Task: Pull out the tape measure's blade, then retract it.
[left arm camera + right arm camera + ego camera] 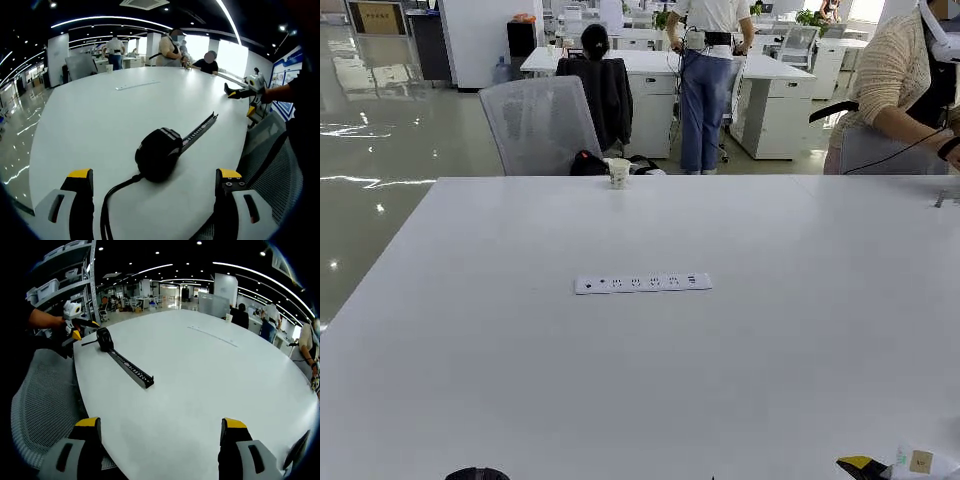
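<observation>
Left gripper view puts the tape measure (159,152) right in front of me. It is a black, rounded case lying on the white bench (90,120), close to the near edge. It sits ahead of the left gripper (154,175), in line with the gap between the jaws. Those jaws are spread wide with nothing between them, and neither yellow-tipped finger touches the case. A black strap (112,197) trails from the case back toward the camera.

The blade (198,131) is out of the case and lies flat on the bench, running away to the right. It looks dark, with pale marks along its length and a small hook turned up at the far end. Beyond it I see the right gripper (245,92), well apart from the blade's tip.

Right gripper view shows the same thing from the other end. The case (104,339) is far off by the bench edge, and the blade (131,369) stretches toward me, with its hook end nearest. The left gripper (75,330) is just beside the case. The right gripper (160,423) also has its jaws wide apart and empty, over bare bench (210,385).

Head view shows a power strip (642,283) mid-bench and a cup (618,172) at the far edge.
</observation>
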The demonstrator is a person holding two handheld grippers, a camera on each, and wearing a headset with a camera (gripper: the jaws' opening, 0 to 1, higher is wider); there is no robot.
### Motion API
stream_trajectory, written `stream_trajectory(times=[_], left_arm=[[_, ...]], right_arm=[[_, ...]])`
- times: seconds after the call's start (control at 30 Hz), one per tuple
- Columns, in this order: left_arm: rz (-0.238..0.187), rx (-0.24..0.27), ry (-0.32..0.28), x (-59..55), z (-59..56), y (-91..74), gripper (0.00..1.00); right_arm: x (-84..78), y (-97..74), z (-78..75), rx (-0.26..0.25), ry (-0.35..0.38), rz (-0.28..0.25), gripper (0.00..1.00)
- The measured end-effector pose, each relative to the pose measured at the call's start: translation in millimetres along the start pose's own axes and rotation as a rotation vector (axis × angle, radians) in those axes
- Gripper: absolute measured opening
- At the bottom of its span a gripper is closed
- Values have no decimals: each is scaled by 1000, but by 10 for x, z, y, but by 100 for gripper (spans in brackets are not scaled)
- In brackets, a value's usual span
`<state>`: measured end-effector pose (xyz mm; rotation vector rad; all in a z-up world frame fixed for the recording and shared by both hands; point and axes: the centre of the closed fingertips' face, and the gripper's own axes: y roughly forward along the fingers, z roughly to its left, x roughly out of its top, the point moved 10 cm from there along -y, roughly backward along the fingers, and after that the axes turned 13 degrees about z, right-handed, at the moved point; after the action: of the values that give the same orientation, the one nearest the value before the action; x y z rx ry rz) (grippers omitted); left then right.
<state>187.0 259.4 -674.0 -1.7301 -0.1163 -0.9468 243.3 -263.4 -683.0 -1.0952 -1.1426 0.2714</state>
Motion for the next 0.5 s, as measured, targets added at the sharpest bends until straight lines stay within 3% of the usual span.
stream_trajectory(times=[0.07,0.2,0.23,0.5], left_arm=[[0,11,-11,-31,-13,-24,99],[0,30,-34,-88,-26,-62,99],[20,36,-45,-113,-25,-62,99],[34,18,-70,-169,-39,-68,99]], right_arm=[[-26,-24,16,-4,16,-28,99],[-85,-30,85,1,63,-26,99],[-104,-32,112,0,70,-25,99],[-128,-113,199,-17,91,-52,99]])
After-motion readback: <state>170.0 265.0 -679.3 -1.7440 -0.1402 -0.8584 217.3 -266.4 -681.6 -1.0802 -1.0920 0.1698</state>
